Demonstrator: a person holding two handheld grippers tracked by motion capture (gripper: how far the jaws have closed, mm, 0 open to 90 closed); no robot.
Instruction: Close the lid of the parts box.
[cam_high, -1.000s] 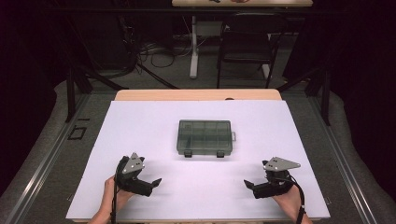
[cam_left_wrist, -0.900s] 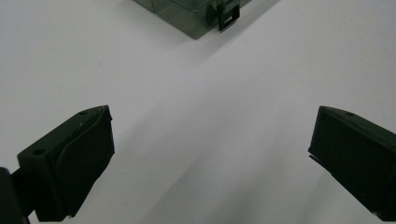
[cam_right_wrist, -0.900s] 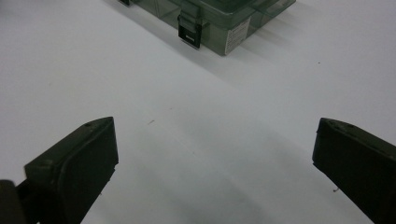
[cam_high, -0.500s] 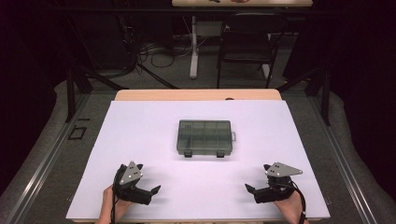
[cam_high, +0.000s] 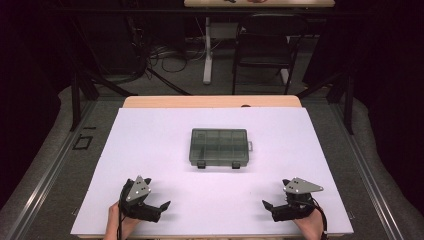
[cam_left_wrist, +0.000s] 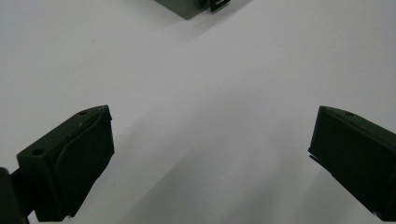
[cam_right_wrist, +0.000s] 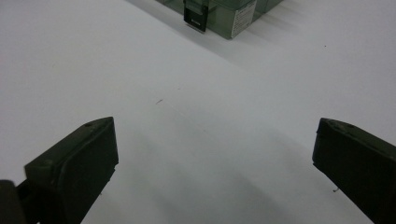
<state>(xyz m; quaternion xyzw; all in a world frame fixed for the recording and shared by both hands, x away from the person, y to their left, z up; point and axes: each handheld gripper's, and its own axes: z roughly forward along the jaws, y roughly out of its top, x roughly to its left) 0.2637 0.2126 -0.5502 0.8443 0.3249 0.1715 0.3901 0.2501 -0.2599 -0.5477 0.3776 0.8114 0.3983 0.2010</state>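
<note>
With both the left gripper (cam_high: 161, 207) and right gripper (cam_high: 268, 206) spread wide and empty, well short of the closed compartment box (cam_high: 219, 147), a hasty reach risks shoving it across the slick white table (cam_high: 210, 200) instead of catching its 2 latches.

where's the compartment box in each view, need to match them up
High view: compartment box lies mid-table on the white sheet, latches toward the person.
Left gripper view: one corner at the top edge, above the open jaws.
Right gripper view: its front wall at the top edge.
Shared landmark: the black latch on its front.
</note>
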